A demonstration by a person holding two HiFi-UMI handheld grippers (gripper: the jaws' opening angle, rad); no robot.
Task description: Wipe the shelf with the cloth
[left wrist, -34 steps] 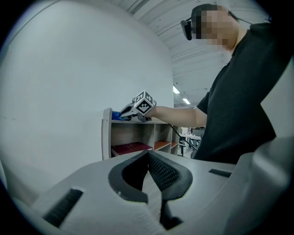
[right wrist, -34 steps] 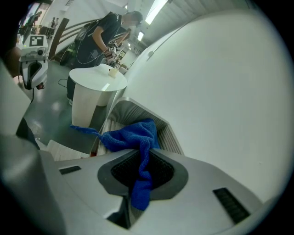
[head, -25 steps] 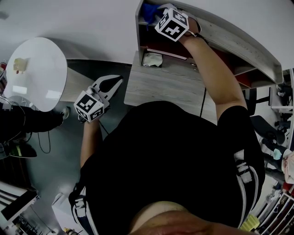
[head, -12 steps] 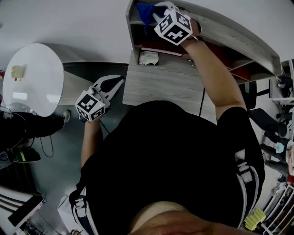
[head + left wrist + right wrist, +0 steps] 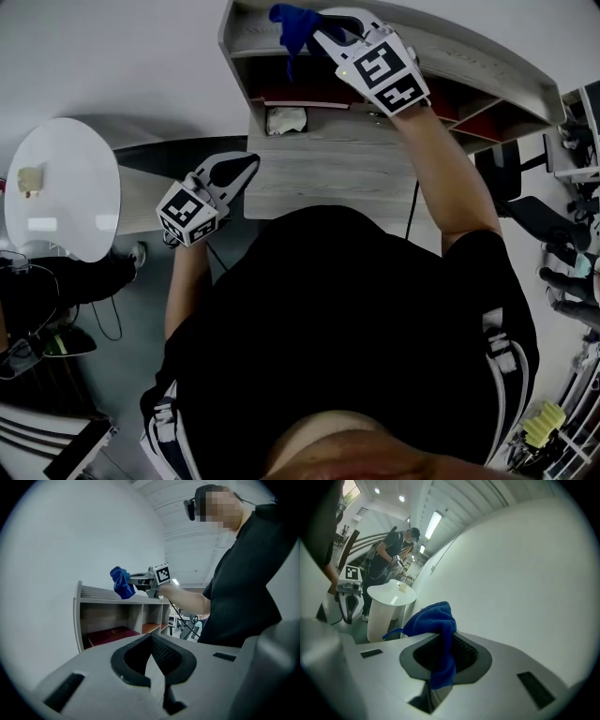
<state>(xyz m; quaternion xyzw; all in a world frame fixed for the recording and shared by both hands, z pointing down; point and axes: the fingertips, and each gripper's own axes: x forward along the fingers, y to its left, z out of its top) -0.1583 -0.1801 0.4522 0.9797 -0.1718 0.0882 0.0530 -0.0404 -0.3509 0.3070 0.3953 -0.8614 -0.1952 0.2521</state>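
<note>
The grey wooden shelf (image 5: pixel 469 66) stands on the desk against the white wall. My right gripper (image 5: pixel 317 31) is shut on the blue cloth (image 5: pixel 291 22) and holds it just above the left end of the shelf's top board. From the left gripper view the cloth (image 5: pixel 122 582) hangs off the right gripper (image 5: pixel 137 580) over the top board of the shelf (image 5: pixel 99 594). In the right gripper view the cloth (image 5: pixel 432 620) is bunched between the jaws of the right gripper (image 5: pixel 446 641). My left gripper (image 5: pixel 240 167) hovers left of the desk, shut and empty (image 5: pixel 151 637).
A red book (image 5: pixel 110 634) lies in the shelf's lower left compartment. A crumpled white object (image 5: pixel 285 120) sits on the grey desk (image 5: pixel 347 178). A white round table (image 5: pixel 61 187) stands to the left, with another person (image 5: pixel 393 545) behind it. Chairs and clutter fill the right side.
My right gripper has risen with the cloth from the shelf's left end to above the top board. The left gripper has barely moved.
</note>
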